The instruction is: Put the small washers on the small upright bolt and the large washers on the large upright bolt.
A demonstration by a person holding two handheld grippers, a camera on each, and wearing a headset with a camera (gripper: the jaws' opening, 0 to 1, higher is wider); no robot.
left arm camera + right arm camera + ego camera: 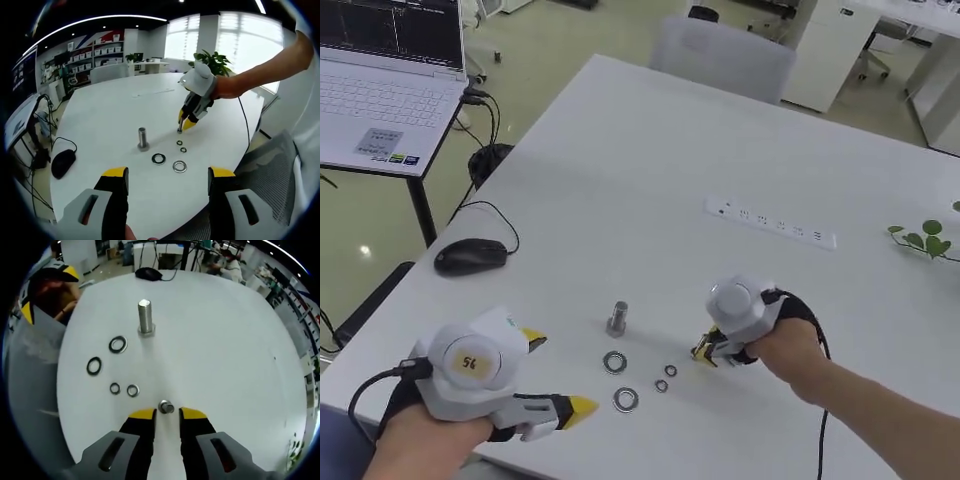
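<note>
The large upright bolt (617, 318) (143, 138) (145, 316) stands on the white table (650, 180). Two large washers (614, 361) (626, 400) (159, 159) (118, 344) and two small washers (671, 371) (179, 143) (132, 390) lie flat in front of it. The small upright bolt (166, 406) (179, 131) stands right at the tips of my right gripper (705, 350) (167, 414) (186, 122), whose jaws stand narrowly apart on either side of it. My left gripper (557, 372) (169, 172) (47, 292) hovers wide open near the table's front edge, holding nothing.
A black mouse (470, 257) lies at the table's left edge and a white power strip (770, 222) at the back right. A laptop (380, 80) sits on a side desk to the left. A plant sprig (925, 240) reaches in at the far right.
</note>
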